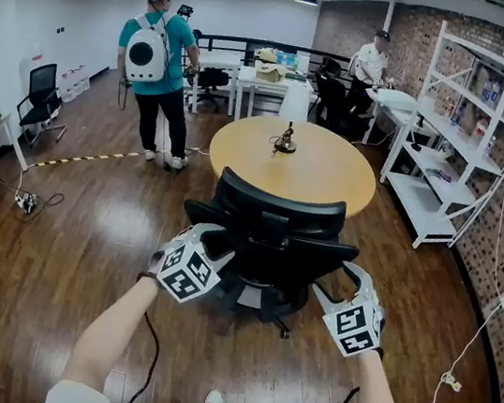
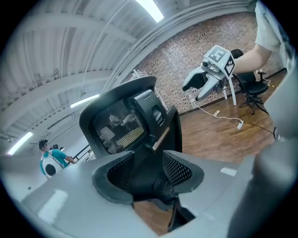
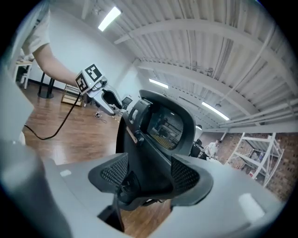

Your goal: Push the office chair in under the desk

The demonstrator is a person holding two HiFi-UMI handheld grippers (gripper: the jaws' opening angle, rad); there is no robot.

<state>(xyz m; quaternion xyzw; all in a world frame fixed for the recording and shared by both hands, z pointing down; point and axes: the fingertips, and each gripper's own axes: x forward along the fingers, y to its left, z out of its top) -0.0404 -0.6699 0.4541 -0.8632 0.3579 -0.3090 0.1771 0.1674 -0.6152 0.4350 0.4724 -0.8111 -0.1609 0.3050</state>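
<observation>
STEP: grasp the chair | left gripper: jaws apart, astride the chair's back frame, not clamped | right gripper: jaws wider, likewise | chair: directly ahead of both; desk just beyond | ADVICE: likely best to clamp both sides evenly; push straight and level

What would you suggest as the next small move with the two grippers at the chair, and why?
Probably close both grippers on the chair before pushing. The left gripper and right gripper flank the back of the office chair, their jaws apart with its black frame between them, seemingly not clamped. The chair appears not yet under the round table, so a firm hold should come first.
</observation>
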